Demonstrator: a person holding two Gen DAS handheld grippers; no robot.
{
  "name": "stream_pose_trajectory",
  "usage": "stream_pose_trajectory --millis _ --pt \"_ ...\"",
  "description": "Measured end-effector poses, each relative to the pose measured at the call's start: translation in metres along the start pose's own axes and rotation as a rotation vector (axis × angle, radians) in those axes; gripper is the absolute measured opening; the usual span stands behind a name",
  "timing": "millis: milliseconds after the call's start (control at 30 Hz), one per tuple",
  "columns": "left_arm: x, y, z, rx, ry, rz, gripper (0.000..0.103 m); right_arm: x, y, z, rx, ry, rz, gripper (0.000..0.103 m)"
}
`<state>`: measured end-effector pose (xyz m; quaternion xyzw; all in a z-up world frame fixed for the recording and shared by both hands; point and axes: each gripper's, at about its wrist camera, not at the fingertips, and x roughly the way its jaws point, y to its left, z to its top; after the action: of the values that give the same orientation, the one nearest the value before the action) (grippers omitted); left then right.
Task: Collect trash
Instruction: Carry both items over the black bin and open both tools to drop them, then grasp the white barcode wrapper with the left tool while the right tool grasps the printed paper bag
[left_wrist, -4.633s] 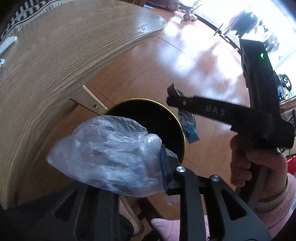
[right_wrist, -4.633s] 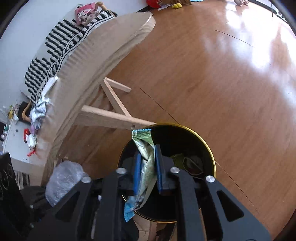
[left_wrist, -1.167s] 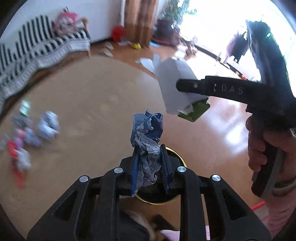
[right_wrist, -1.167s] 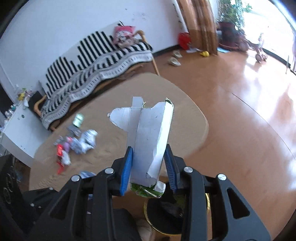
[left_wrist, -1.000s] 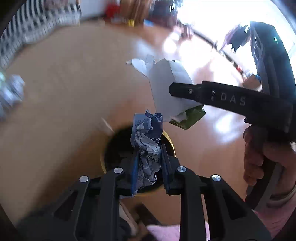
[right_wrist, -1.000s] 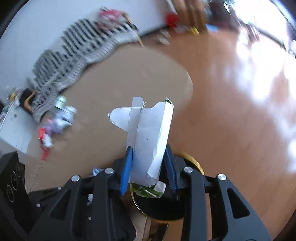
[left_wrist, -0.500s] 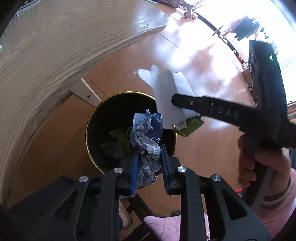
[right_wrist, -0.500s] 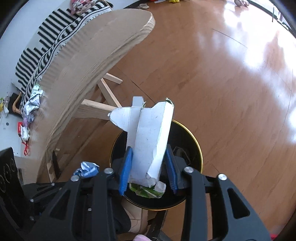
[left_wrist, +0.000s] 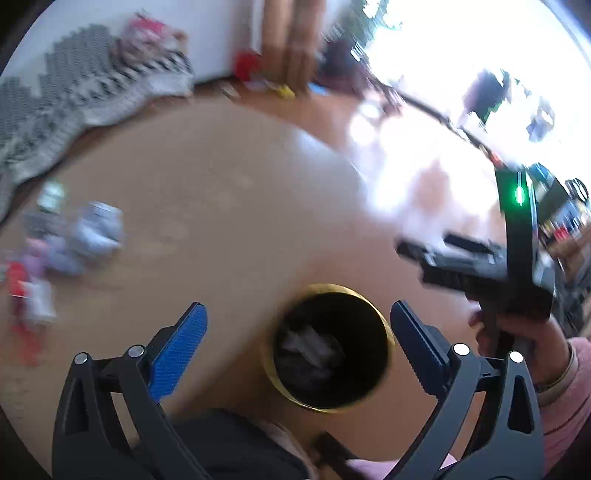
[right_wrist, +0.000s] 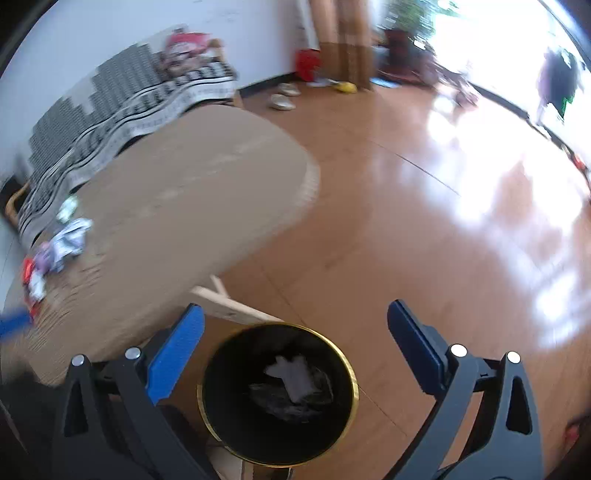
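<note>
A black bin with a gold rim (left_wrist: 384, 334) stands on the floor by the table edge; it also shows in the right wrist view (right_wrist: 349, 373). White carton trash (right_wrist: 291, 376) and crumpled wrappers lie inside it. My left gripper (left_wrist: 295, 332) is open and empty above the bin. My right gripper (right_wrist: 291, 332) is open and empty above the bin, and it shows from the side in the left wrist view (left_wrist: 461, 266). A blurred heap of wrappers (left_wrist: 74, 240) lies on the round wooden table (left_wrist: 207, 206), seen also in the right wrist view (right_wrist: 55, 243).
A striped sofa (right_wrist: 122, 92) stands behind the table (right_wrist: 177, 206). The wooden floor (right_wrist: 424, 221) stretches right with bright glare. Slippers (right_wrist: 282, 101) and small toys lie near the far wall. A table leg (right_wrist: 229, 304) runs close to the bin.
Both grippers have opened and let go of the crumpled paper and the white carton, which now lie in the bin. Both cameras have tilted up towards the table.
</note>
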<state>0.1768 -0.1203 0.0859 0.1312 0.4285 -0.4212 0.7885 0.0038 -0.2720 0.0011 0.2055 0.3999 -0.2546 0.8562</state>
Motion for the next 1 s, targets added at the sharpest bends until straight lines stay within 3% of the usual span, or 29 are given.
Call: stream_pose_trajectory --millis 133,267,333,500,700,1000 --pt "-0.065 0.105 0.0 -0.124 -0.084 0.173 0.097 -0.005 0.051 0.02 -0.066 -0.023 0.08 0.096" --pt "-0.1 0.207 -0.011 -0.207 -0.068 0.385 0.097 0.004 0.126 0.045 -0.134 -0.026 0.173 0.096" --pt "-0.113 0.254 -0.021 -0.243 -0.042 0.453 0.097 0.011 0.161 0.055 -0.166 -0.01 0.21 0.096" --pt "-0.116 0.331 -0.024 -0.269 0.016 0.491 0.097 0.036 0.251 0.075 -0.245 0.049 0.306 0.096" --pt "-0.085 0.394 -0.022 -0.286 0.084 0.506 0.097 0.083 0.324 0.093 -0.251 0.142 0.285 0.096" --pt "-0.027 0.442 -0.016 -0.302 0.127 0.48 0.097 0.149 0.373 0.093 -0.316 0.206 0.23 0.096"
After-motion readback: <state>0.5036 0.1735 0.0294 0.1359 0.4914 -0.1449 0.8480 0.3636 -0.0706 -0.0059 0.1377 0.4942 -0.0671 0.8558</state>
